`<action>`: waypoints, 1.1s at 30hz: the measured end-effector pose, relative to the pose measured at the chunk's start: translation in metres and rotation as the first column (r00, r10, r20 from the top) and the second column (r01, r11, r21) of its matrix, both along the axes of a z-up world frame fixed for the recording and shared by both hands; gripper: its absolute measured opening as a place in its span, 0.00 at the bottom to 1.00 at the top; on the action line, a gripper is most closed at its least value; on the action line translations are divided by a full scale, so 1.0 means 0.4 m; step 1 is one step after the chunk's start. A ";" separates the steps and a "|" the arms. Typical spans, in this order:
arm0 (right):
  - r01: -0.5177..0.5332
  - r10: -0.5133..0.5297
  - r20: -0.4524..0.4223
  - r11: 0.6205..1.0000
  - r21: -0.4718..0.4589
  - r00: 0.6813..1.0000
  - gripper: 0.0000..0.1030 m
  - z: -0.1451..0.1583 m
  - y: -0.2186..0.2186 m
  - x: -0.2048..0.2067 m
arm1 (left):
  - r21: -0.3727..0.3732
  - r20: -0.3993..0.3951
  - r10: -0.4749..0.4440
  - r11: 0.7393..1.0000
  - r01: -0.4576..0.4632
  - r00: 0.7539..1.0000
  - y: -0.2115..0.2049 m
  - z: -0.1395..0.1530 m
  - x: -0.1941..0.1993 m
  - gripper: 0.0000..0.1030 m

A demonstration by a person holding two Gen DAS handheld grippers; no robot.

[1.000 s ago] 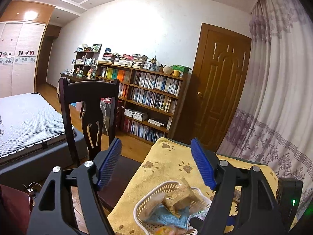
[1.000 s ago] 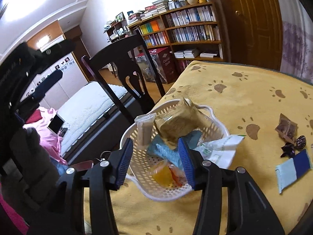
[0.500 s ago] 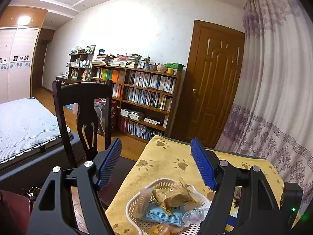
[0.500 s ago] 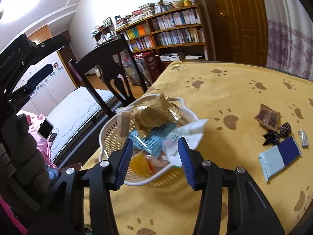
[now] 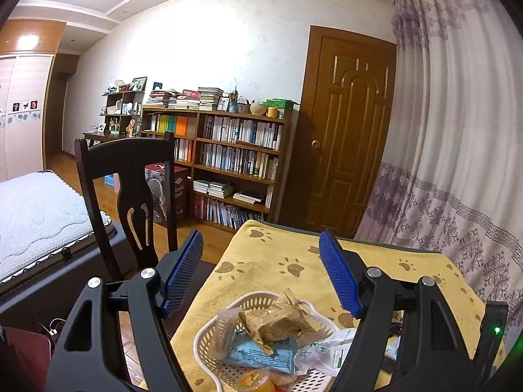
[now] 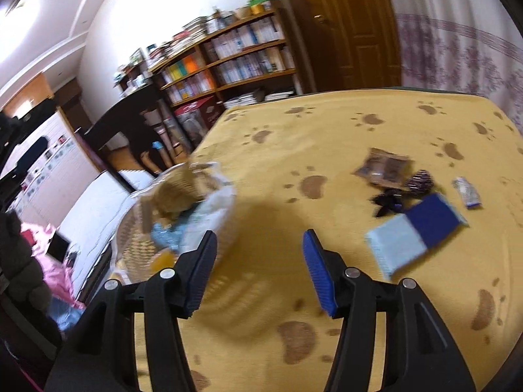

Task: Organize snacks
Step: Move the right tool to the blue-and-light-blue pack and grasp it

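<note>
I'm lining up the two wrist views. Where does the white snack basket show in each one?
Left wrist view: the white snack basket sits bottom centre, between the fingers of the left hand-held gripper.
Right wrist view: the basket is blurred, left of centre, just beyond the left finger of the right hand-held gripper.
Shared landmark: the wooden bookshelf against the far wall.

White walls, a full bookshelf (image 5: 225, 166), brown door (image 5: 343, 130), dark chair (image 5: 130, 176) and patterned curtain (image 5: 457, 130).

A bedroom in a home is shown. A bed (image 5: 36, 215) is seen left of the big bookshelf (image 5: 225, 163), and a wooden door (image 5: 346, 130) right of it.
</note>
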State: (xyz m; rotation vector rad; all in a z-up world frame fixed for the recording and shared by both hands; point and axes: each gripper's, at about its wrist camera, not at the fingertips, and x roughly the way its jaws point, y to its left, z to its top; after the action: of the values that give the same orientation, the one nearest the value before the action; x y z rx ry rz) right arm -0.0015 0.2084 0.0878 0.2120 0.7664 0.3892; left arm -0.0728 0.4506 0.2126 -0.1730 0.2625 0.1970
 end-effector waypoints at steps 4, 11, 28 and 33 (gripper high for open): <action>0.091 -0.091 -0.023 0.996 -0.001 0.996 0.57 -0.026 -0.078 0.015 | 0.007 0.001 -0.007 1.000 0.007 1.000 -0.012 -0.004 0.003 0.81; 0.277 -0.275 -0.117 0.961 0.006 0.954 0.66 -0.097 -0.222 0.041 | 0.013 0.010 -0.007 1.000 0.007 1.000 -0.018 -0.006 0.003 0.96; 0.348 -0.350 -0.227 0.936 -0.051 0.909 0.77 -0.190 -0.208 0.171 | 0.020 0.004 -0.021 1.000 0.021 1.000 -0.035 -0.003 0.014 0.97; 0.362 -0.381 -0.195 0.924 -0.124 0.904 0.85 -0.191 -0.182 0.218 | 0.023 0.000 -0.029 0.999 0.029 1.000 -0.041 -0.003 0.019 0.97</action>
State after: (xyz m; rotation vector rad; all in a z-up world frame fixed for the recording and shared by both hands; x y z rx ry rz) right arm 0.0859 0.1354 0.0114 0.3183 0.9333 -0.0324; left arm -0.0650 0.4341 0.2113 -0.1468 0.2625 0.1716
